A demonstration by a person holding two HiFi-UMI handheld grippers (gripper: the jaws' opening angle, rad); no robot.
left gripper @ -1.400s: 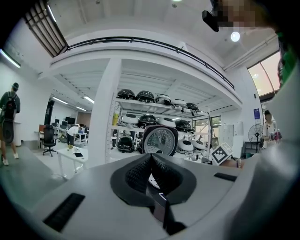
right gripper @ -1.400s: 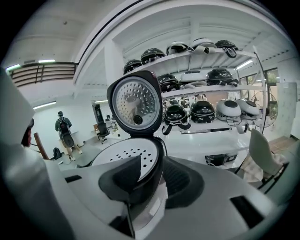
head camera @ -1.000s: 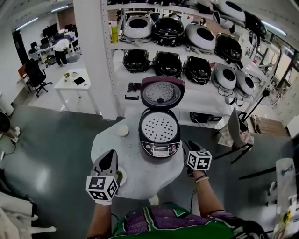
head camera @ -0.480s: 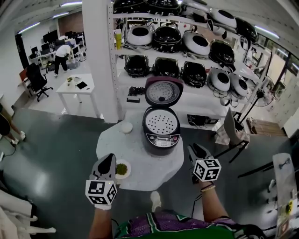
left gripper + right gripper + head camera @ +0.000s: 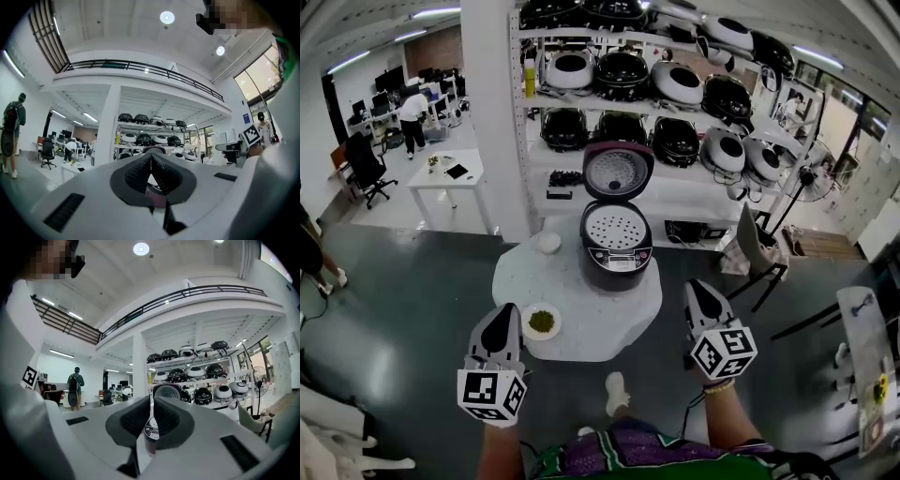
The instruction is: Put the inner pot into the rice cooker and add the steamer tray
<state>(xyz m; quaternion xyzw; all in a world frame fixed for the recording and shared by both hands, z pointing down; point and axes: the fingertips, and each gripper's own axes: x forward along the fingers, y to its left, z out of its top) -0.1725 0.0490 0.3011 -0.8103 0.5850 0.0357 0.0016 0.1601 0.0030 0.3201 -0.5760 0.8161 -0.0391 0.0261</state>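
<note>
Head view: high up, facing steeply down on worktop [image 5: 591, 319] and cooker [image 5: 616, 246], not close. Gripper views sit behind left claw [image 5: 151, 159] and right claw [image 5: 152, 408], facing level. All three share cooker and shelves [image 5: 689, 192], well ahead.

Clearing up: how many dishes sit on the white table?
2: a white bowl left of the rice cooker; a plate of something green at the table's near edge.

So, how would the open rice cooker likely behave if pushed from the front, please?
The rice cooker looks bulky, so probably heavy and slow to slide. Its raised lid may make it tip backward.
</note>
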